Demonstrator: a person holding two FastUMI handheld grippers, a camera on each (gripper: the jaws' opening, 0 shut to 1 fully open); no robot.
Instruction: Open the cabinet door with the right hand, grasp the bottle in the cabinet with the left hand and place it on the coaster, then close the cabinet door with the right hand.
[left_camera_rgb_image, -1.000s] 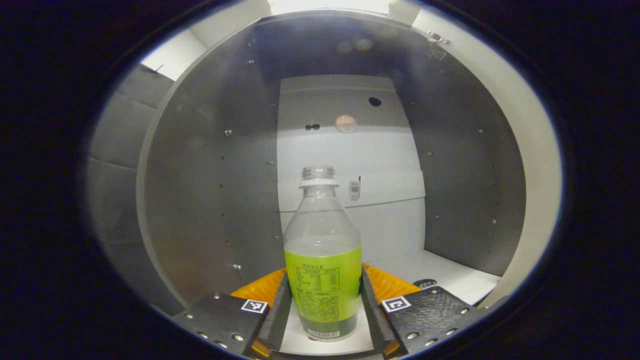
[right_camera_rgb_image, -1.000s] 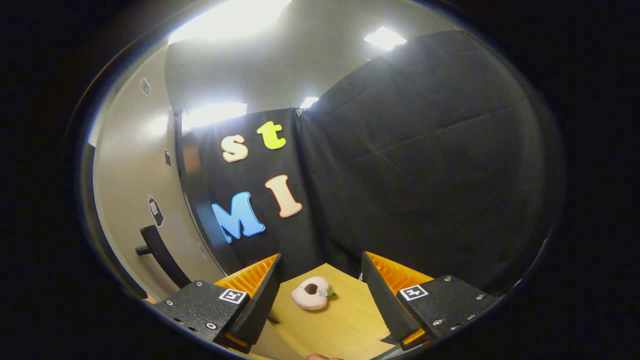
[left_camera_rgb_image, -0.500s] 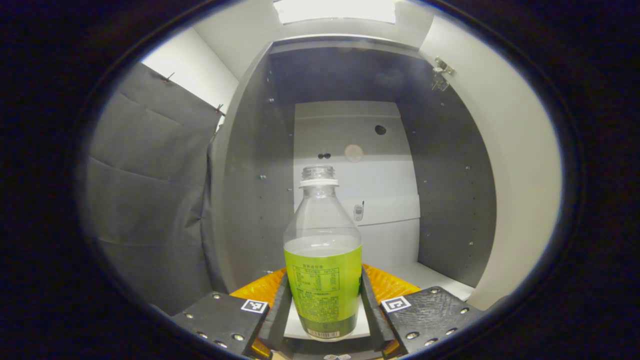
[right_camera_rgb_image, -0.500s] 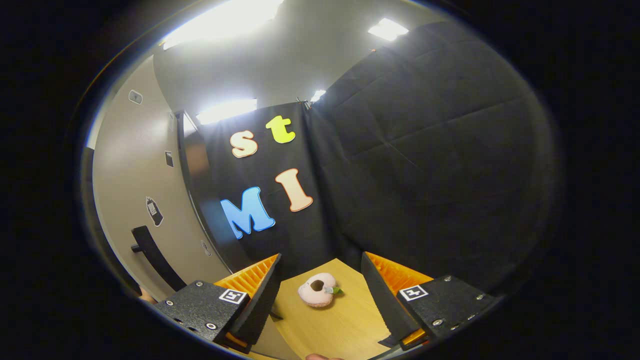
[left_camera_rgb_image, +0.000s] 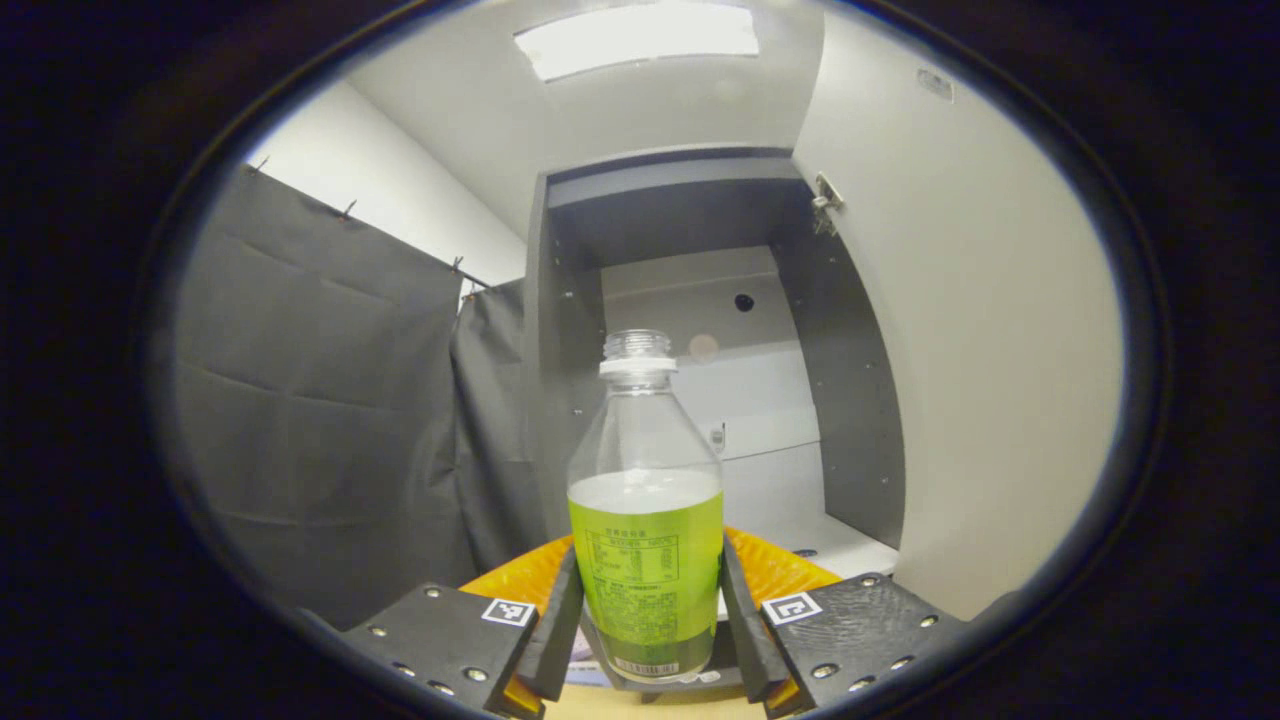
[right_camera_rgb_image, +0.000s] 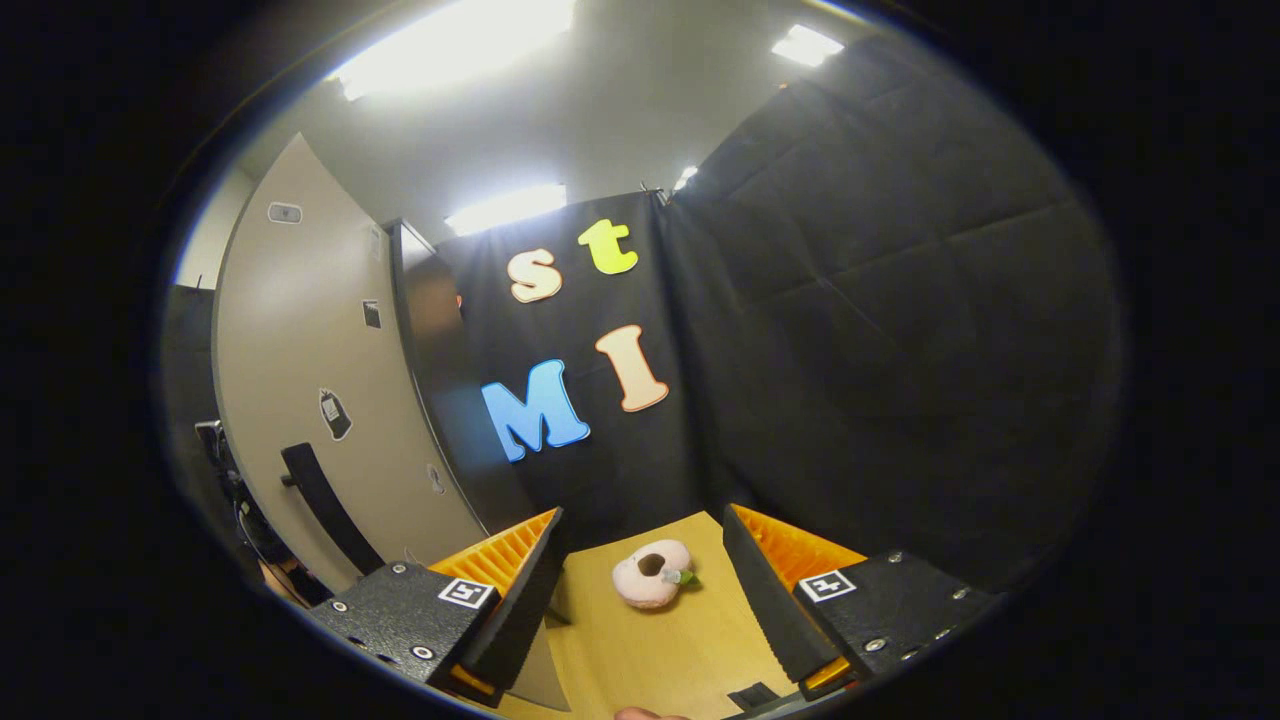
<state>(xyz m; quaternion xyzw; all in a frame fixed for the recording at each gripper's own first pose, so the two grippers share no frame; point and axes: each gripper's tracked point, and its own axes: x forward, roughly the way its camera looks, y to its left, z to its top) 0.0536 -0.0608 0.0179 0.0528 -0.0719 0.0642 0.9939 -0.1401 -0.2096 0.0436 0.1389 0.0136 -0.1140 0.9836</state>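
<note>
In the left gripper view I have the bottle (left_camera_rgb_image: 645, 500) upright at the lower centre of the frame, pinched between the two fingers of my left hand-held gripper (left_camera_rgb_image: 648, 625), one pressing on each side of its green label. The clear upper part and the threaded neck rise to mid-frame. Behind it, at centre, stands the open cabinet (left_camera_rgb_image: 690, 350), dark inside with a pale back panel. Its door (left_camera_rgb_image: 960, 320) is swung wide and takes up the right side of the frame, with a hinge at the upper centre. Grey cloth hangs across the left side. A sliver of the wooden bench (left_camera_rgb_image: 650, 705) shows at the very bottom edge, under the bottle's base.

In the right gripper view my right hand-held gripper (right_camera_rgb_image: 640, 600) is spread wide with nothing between its fingers. Between them, at lower centre, a small pink plush thing (right_camera_rgb_image: 652, 573) lies on the bench (right_camera_rgb_image: 650, 650). On the left of the frame I see the outer face of the cabinet door (right_camera_rgb_image: 300, 380) with its dark handle (right_camera_rgb_image: 325, 500).
</note>
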